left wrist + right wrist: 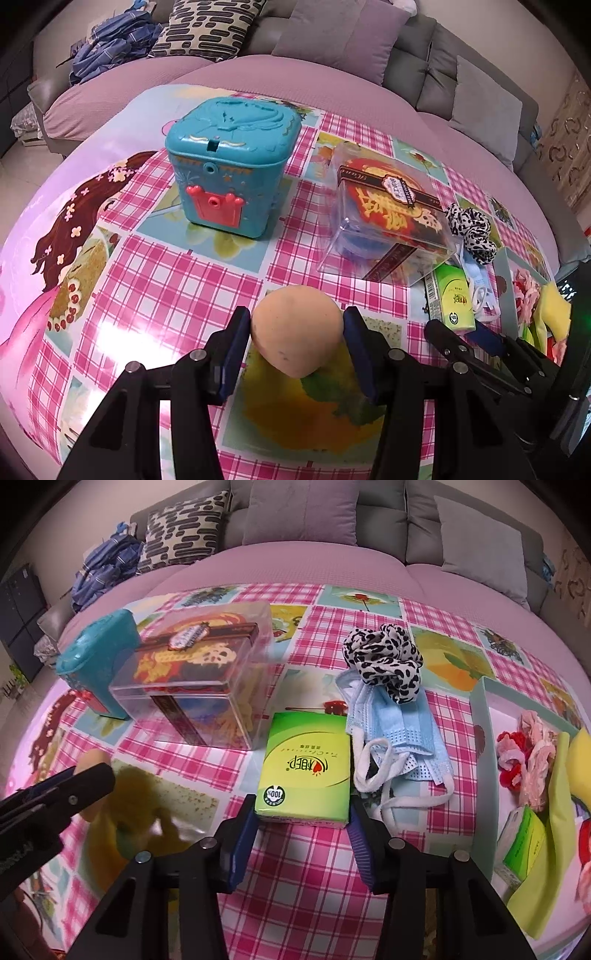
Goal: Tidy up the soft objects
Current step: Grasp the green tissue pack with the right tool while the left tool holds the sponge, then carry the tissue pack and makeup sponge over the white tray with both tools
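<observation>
**Sponge and tissue pack held over the checked cloth**

A peach egg-shaped sponge [297,330] was clamped between the left gripper [297,332] pads, above the tablecloth [177,280]. The green tissue pack [306,771] was gripped at its near end by the right gripper [301,821], beside the blue masks [395,734] and a leopard scrunchie [384,661].

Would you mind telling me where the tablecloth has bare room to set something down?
Free: left of the teal box, and the checked cloth between the left gripper and that box. Crowded: tissue pack, masks, scrunchie and tray sit packed together.
</observation>
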